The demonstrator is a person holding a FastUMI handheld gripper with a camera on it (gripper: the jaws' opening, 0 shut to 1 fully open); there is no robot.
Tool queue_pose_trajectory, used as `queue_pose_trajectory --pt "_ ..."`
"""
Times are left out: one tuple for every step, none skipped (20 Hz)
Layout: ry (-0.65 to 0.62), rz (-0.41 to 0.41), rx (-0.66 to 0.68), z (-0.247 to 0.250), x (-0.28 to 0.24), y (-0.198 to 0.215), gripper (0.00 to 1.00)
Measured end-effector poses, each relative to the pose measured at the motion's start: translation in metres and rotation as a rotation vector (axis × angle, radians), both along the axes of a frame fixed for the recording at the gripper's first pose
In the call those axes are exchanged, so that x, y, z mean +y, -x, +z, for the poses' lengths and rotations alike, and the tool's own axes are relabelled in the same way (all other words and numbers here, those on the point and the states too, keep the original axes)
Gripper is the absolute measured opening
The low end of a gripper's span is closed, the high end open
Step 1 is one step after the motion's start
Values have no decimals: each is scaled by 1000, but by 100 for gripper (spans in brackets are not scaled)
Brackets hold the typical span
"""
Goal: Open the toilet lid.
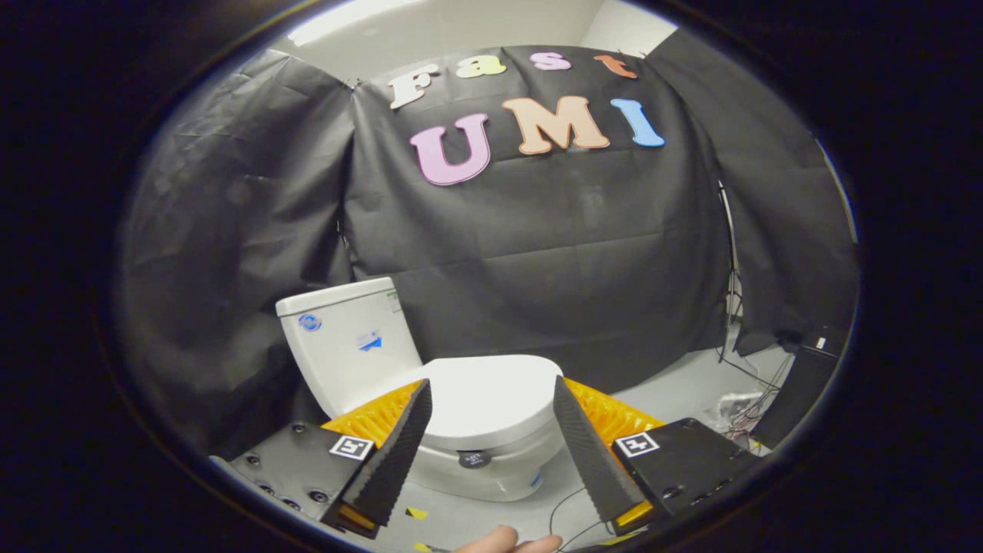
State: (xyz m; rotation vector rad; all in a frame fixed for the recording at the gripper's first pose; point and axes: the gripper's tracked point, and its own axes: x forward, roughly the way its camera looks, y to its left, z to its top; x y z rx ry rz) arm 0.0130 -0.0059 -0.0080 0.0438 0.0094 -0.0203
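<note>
Jaws of the gripper (491,395) are standing wide open, and they are holding nothing. A toilet (461,399) is sitting just ahead of them, on the floor (676,388). Its lid (491,403) is lying flat and closed on the seat, and it is showing in the gap between the two fingers (399,449). The fingers are not touching the lid. The tank (349,342) is standing at the back of the toilet, beyond the lid and off to the left. It is resting close to the black cloth wall (537,261) behind it. A small dark round thing (474,459) is sitting on the front of the bowl, under the lid's front edge. I cannot tell what it is. A bunch of wires (741,411) is lying on the floor, well apart from the toilet, off to the right. A part of a hand (511,544) is peeking in below the fingers.
</note>
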Motion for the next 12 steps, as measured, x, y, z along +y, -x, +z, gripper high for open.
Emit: queue_pose_trajectory --pt "2 -3 -2 1 -2 -1 98" --pt "3 -9 -5 2 -4 -3 98" --pt "2 -16 -8 4 -6 -4 98" --pt "1 -18 -9 4 -7 -5 98" --pt "6 -22 -5 4 -8 -7 98" --pt "11 -29 0 2 -10 -9 98" --pt "10 -34 5 1 -12 -10 98" --pt "3 -39 11 0 -13 -13 98" --pt "-7 -45 16 -1 -15 -16 98" --pt "-20 -55 19 -2 -17 -20 98" --pt "-36 -66 19 -1 -19 -24 98" --pt "-51 -76 17 -1 -19 -29 98"
